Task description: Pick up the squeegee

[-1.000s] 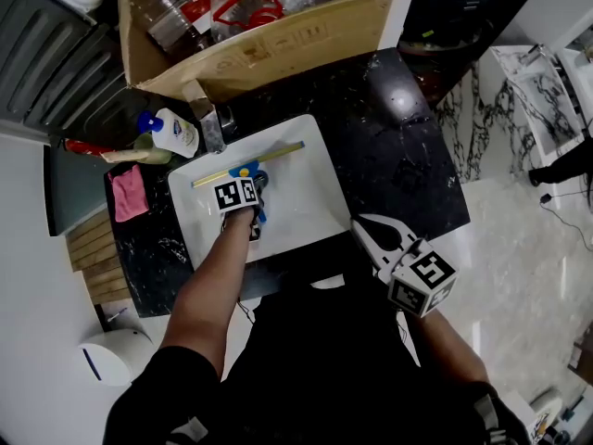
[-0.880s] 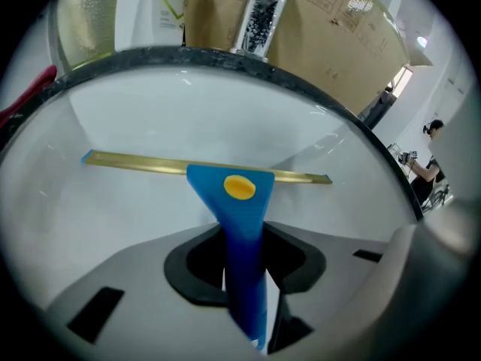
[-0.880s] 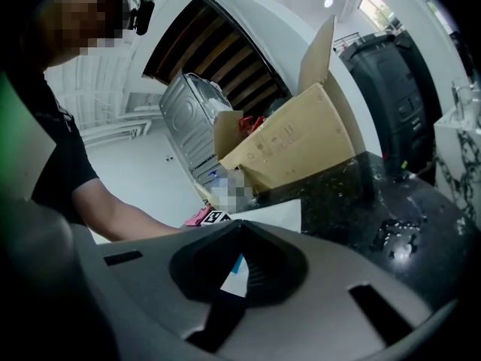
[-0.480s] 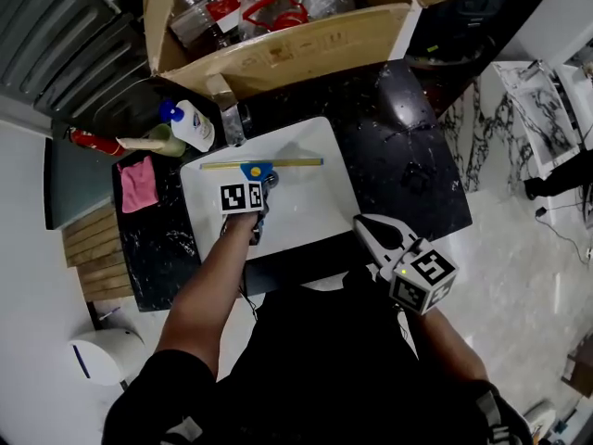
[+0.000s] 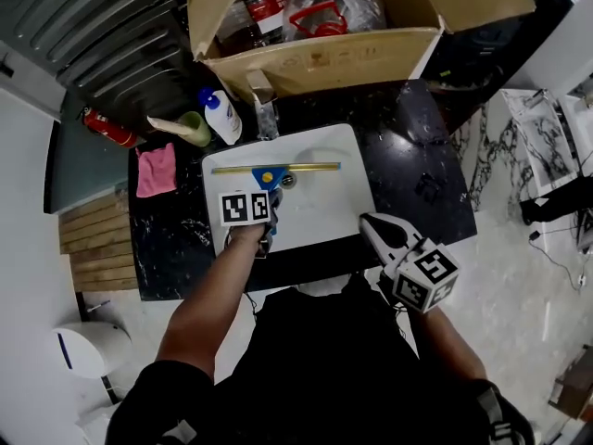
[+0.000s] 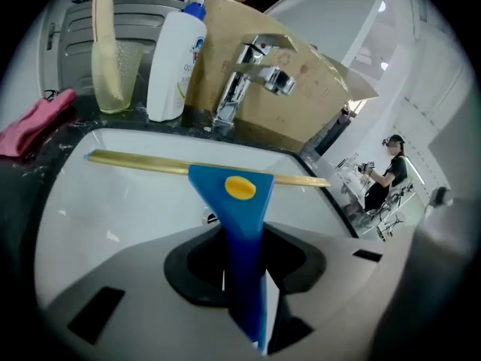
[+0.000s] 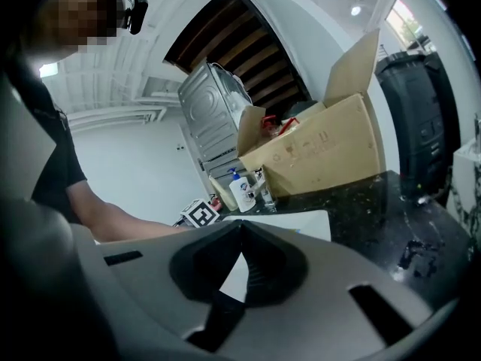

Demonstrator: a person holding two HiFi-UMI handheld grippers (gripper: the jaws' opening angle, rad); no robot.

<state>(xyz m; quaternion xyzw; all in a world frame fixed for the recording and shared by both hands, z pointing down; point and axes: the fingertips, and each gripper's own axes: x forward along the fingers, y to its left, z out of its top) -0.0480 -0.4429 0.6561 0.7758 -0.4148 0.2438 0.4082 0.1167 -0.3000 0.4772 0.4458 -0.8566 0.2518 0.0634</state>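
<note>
The squeegee has a blue handle and a long yellow blade, and it hangs over the white sink. My left gripper is shut on the handle; its jaws have just been closing on it. In the left gripper view the blue handle runs up between the jaws of the left gripper, and the blade lies level across the basin. My right gripper is shut and holds nothing, at the counter's front edge to the right of the sink. The right gripper points toward the sink.
A faucet stands at the back of the sink, with a soap bottle and a green cup to its left. A pink cloth lies on the black counter. An open cardboard box stands behind.
The left gripper has closed on the squeegee's handle and risen with it off the basin. The blade has swung from tilted to level. The right gripper has shifted a little.
</note>
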